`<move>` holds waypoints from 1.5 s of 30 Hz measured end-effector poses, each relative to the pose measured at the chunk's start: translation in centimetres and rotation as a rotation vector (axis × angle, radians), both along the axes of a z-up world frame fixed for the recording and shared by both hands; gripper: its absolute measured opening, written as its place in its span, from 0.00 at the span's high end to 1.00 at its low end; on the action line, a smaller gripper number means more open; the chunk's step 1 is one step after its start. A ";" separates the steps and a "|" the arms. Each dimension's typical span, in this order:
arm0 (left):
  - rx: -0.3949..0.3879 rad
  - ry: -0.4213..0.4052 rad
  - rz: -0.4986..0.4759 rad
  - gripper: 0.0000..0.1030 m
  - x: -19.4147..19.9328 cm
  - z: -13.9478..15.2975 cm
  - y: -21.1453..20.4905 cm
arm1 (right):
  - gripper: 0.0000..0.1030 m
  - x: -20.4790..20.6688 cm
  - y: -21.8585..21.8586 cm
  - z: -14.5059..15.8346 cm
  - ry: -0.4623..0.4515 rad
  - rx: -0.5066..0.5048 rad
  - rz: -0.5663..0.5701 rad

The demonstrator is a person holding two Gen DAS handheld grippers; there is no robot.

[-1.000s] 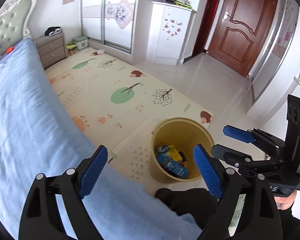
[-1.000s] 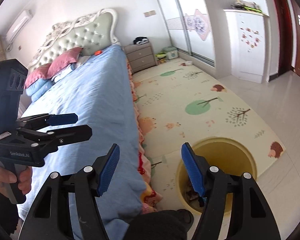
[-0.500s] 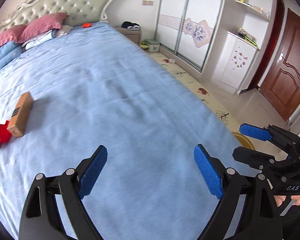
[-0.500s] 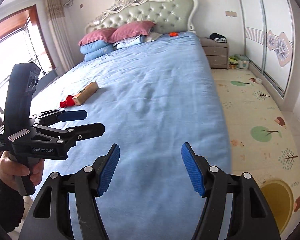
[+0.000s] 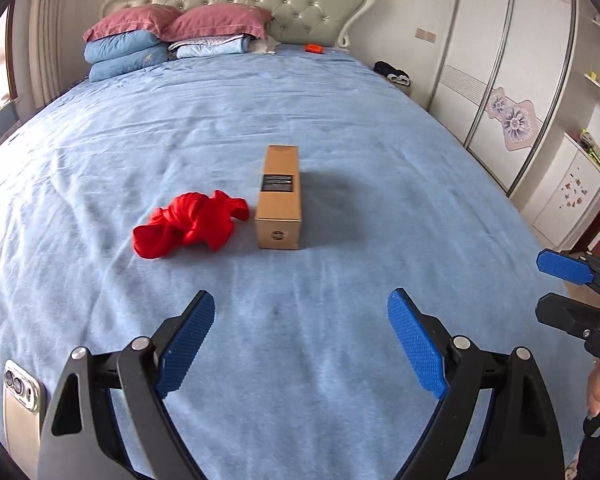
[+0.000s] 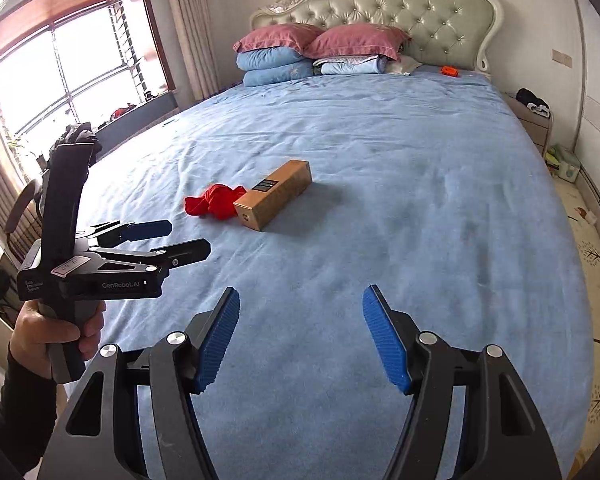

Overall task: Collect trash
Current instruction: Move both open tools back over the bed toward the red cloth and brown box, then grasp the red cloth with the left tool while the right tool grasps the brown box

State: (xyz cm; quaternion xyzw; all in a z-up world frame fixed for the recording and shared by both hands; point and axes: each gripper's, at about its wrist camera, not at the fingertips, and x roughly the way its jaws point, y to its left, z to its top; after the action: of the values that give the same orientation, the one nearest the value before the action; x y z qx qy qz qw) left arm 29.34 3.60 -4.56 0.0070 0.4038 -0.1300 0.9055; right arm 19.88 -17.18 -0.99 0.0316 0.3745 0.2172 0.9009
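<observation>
I see one cardboard box point(image 5: 279, 196) lying closed on its side at the centre of the frame on the blue bed point(image 5: 340, 128); I cannot tell what it holds. One crumpled red cloth point(image 5: 188, 224) lies just beside it on the left. My left gripper point(image 5: 300, 344) sits at the lower middle, jaws apart and holding nothing. My right gripper point(image 6: 300, 340) is likewise spread wide and holding nothing. I count two pink pillows point(image 5: 180, 22) at the upper left, stacked on blue bedding point(image 5: 124, 54), and one phone point(image 5: 20, 404) at the lower left edge.
</observation>
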 end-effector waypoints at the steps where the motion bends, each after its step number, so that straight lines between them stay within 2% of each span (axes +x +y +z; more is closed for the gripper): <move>1: 0.003 0.004 0.012 0.15 0.6 -0.2 0.6 | 0.38 0.8 0.6 -0.1 0.010 0.003 0.006; 8: 0.035 0.010 0.019 0.14 5.0 -2.0 3.6 | 0.39 5.6 4.2 -1.2 0.072 0.044 0.032; 14: 0.070 0.011 -0.024 0.14 8.8 -2.8 4.6 | 0.39 9.0 5.8 -0.7 0.071 0.059 -0.001; 16: 0.078 0.019 -0.056 0.10 10.2 -3.2 4.7 | 0.39 10.0 6.4 -0.6 0.056 0.042 -0.015; 19: 0.070 0.040 -0.049 0.10 12.2 -4.5 5.2 | 0.39 11.4 7.4 -0.8 0.059 0.046 -0.017; 21: 0.040 0.082 -0.049 0.18 13.3 -5.7 5.4 | 0.39 12.1 7.9 -0.9 0.066 0.050 -0.018; 22: 0.046 0.076 -0.046 0.20 13.4 -6.0 5.3 | 0.39 12.6 8.3 -1.1 0.070 0.048 -0.021; 24: 0.040 0.049 -0.050 0.35 13.1 -5.7 5.4 | 0.39 13.1 8.7 -1.4 0.078 0.054 -0.021; 25: 0.031 0.039 -0.050 0.46 12.9 -5.4 5.5 | 0.39 13.3 9.0 -1.6 0.081 0.057 -0.020; 26: 0.012 0.034 -0.049 0.49 12.8 -5.3 5.8 | 0.39 13.5 9.2 -1.8 0.085 0.053 -0.021; 29: -0.055 0.031 -0.024 0.52 12.7 -5.1 7.1 | 0.39 13.9 9.9 -2.4 0.103 0.037 -0.037; 32: -0.090 0.010 -0.006 0.52 12.3 -4.6 8.0 | 0.39 14.3 10.6 -2.9 0.127 0.021 -0.057; 37: -0.076 -0.037 0.037 0.52 11.4 -4.0 8.8 | 0.39 15.4 12.1 -3.2 0.138 0.017 -0.082; 40: -0.082 -0.036 0.073 0.52 11.6 -3.8 9.7 | 0.39 16.1 13.1 -3.7 0.155 0.022 -0.108; 45: -0.096 -0.017 0.101 0.52 12.0 -4.1 10.9 | 0.39 16.9 14.6 -4.3 0.148 -0.023 -0.150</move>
State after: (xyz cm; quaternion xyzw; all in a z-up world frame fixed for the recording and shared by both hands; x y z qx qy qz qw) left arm 41.33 14.49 -8.70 -0.0557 0.3895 -0.1035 0.9135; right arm 36.80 -2.54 -5.32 0.0649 0.4393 0.1420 0.8847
